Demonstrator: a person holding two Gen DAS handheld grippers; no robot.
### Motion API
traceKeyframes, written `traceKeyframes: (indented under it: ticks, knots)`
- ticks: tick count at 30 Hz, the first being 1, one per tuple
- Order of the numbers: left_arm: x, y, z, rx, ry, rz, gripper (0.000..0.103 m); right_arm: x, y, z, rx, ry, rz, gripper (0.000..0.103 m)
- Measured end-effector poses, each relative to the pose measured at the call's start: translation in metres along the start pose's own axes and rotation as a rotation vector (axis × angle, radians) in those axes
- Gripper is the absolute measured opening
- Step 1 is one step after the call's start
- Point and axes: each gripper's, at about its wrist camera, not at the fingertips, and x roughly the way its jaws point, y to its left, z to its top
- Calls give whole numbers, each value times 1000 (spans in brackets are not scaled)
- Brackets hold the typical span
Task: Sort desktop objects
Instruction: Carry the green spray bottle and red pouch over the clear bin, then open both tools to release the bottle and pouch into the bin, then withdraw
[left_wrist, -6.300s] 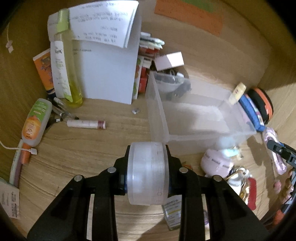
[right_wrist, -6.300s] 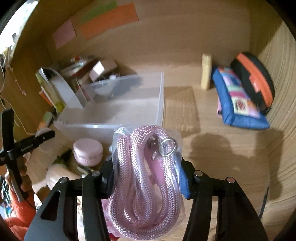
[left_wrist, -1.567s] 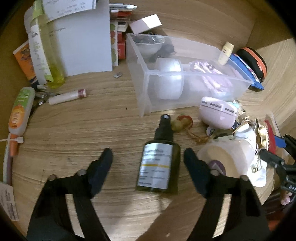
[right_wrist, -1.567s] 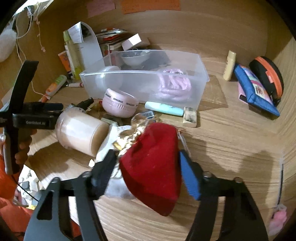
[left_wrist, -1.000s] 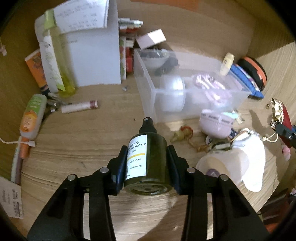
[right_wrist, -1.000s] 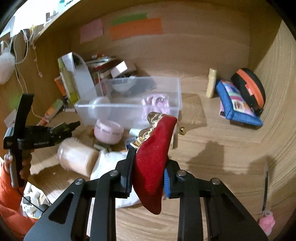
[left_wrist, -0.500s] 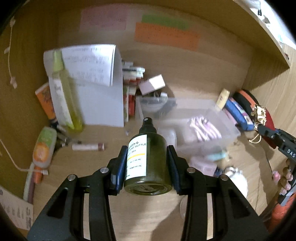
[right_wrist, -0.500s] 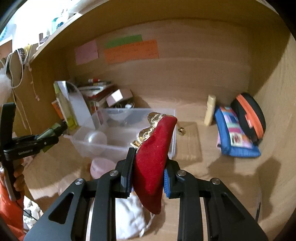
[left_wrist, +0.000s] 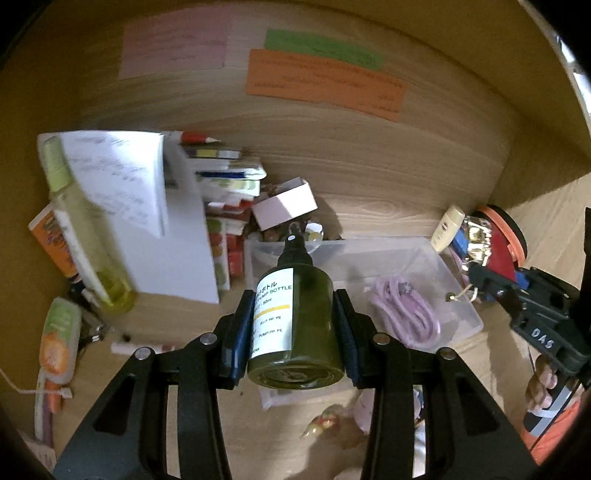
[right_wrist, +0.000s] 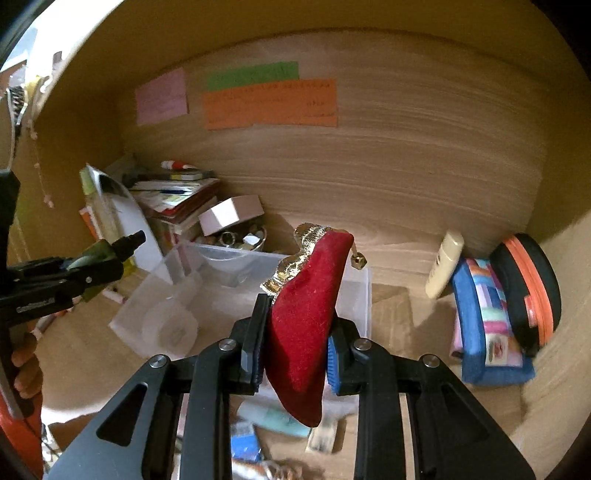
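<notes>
My left gripper (left_wrist: 295, 325) is shut on a dark green pump bottle (left_wrist: 295, 328) with a white label, held in the air above the near end of the clear plastic bin (left_wrist: 461, 295). A pink rope (left_wrist: 406, 310) lies inside the bin. My right gripper (right_wrist: 295, 343) is shut on a red velvet pouch (right_wrist: 306, 314) with gold trim, raised in front of the same clear bin (right_wrist: 364, 295), where a roll of clear tape (right_wrist: 170, 328) rests. From the left wrist view the right gripper (left_wrist: 480, 273) hangs over the bin's right end; from the right wrist view the left gripper (right_wrist: 96, 266) is at the left.
Papers (left_wrist: 147, 206), a tall yellow-green bottle (left_wrist: 77, 229) and stacked books stand at the back left. A white box (left_wrist: 284, 206) and small bowl sit behind the bin. A cream tube (right_wrist: 443, 264), blue pouch (right_wrist: 487, 321) and black-orange case (right_wrist: 528, 288) lie at the right. Small items litter the desk in front.
Both grippers have risen and moved forward toward the bin, still holding the bottle and the pouch. The view now looks down into the bin and at the back wall.
</notes>
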Motion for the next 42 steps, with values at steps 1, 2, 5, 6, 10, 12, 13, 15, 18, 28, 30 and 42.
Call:
traceKeyframes:
  ticks: [1, 2, 5, 6, 10, 12, 13, 15, 18, 28, 30, 42]
  knots:
    - [4, -1, 3, 2, 3, 1, 41, 4, 0, 1, -3, 4, -9, 23]
    - [9, -2, 5, 3, 8, 1, 41, 10, 1, 3, -11, 11, -17, 23]
    - [25, -5, 11, 0, 34, -1, 41, 25, 4, 6, -34, 33, -48, 23]
    - [30, -5, 13, -2, 42, -1, 41, 31, 5, 6, -41, 40, -52, 23]
    - [53, -5, 14, -13, 80, 2, 41, 47, 8, 0, -59, 73, -57, 23]
    - [62, -5, 13, -11, 99, 7, 41, 52, 8, -5, -66, 86, -46, 23]
    - [68, -6, 12, -8, 110, 12, 41, 54, 8, -6, -68, 92, -40, 23]
    - [76, -6, 10, -5, 125, 19, 41, 58, 9, -10, -76, 106, -26, 23]
    - [86, -6, 8, -1, 142, 25, 41, 66, 10, -15, -81, 136, 4, 23]
    - [91, -6, 5, 35, 152, 45, 41, 77, 18, -23, -102, 181, 45, 24]
    - [91, -6, 4, 43, 150, 50, 41, 79, 20, -24, -107, 186, 45, 25]
    - [87, -6, 3, 29, 135, 31, 52, 75, 29, -23, -136, 157, 33, 67]
